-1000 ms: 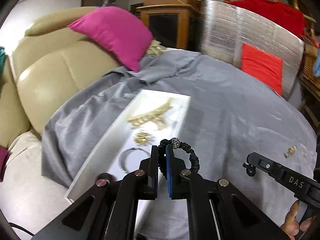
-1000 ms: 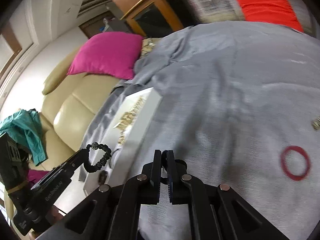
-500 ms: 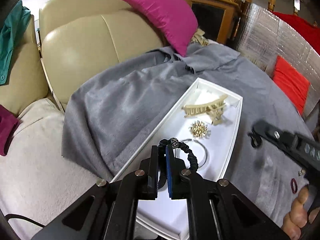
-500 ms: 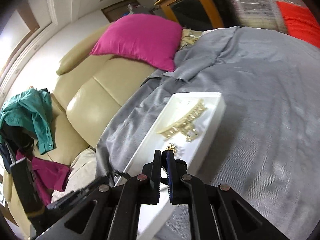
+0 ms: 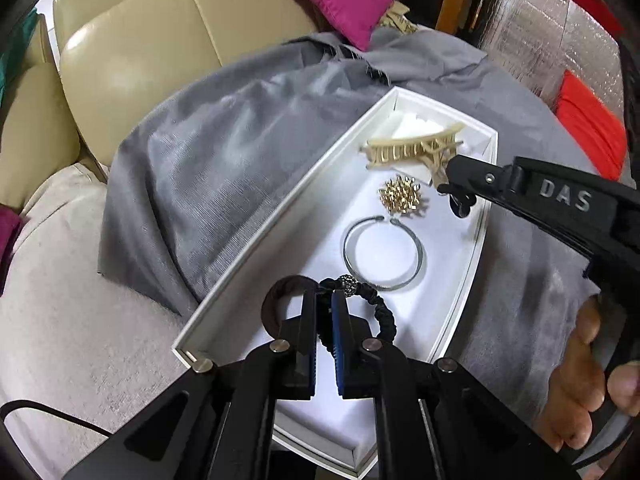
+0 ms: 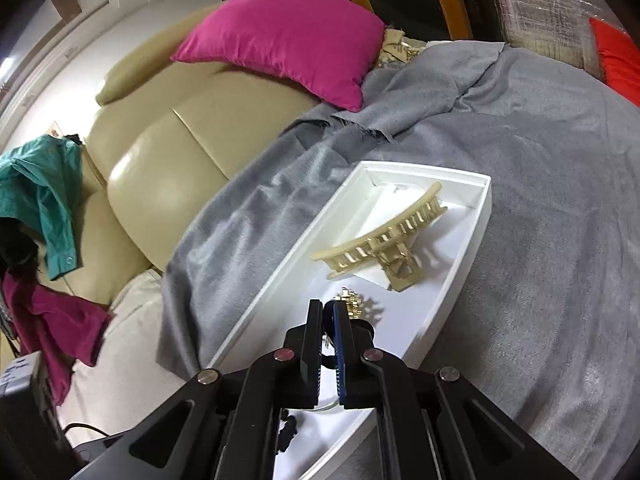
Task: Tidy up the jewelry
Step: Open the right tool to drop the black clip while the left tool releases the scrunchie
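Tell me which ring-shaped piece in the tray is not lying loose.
The black beaded hair tie: the left gripper has its jaws shut on it. The silver bangle and brown elastic lie free in the white tray.

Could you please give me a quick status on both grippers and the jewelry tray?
Left hand-held gripper shut on black hair tie, over white tray. Right hand-held gripper shut, holding something small and dark. Silver bangle directly ahead.
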The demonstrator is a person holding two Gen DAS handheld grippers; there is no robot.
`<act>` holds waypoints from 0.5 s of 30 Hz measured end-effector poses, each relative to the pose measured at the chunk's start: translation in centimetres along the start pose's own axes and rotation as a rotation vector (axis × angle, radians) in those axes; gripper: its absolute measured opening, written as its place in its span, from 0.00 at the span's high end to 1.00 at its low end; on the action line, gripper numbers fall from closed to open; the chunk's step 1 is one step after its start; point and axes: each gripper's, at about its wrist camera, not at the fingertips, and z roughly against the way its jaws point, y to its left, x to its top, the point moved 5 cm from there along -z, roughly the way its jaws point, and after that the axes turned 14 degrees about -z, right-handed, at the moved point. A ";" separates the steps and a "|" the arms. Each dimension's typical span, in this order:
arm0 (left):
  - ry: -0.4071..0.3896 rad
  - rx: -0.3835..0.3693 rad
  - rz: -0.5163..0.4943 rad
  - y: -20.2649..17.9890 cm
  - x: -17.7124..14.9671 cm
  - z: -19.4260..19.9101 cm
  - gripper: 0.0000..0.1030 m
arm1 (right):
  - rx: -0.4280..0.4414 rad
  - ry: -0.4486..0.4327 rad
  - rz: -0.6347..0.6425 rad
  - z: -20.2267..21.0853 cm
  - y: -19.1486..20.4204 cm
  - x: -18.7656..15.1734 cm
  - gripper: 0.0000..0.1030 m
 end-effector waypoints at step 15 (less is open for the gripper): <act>0.083 -0.038 0.013 -0.7 -0.4 -2.0 0.93 | -0.076 0.012 -0.025 -1.3 -1.7 0.2 0.93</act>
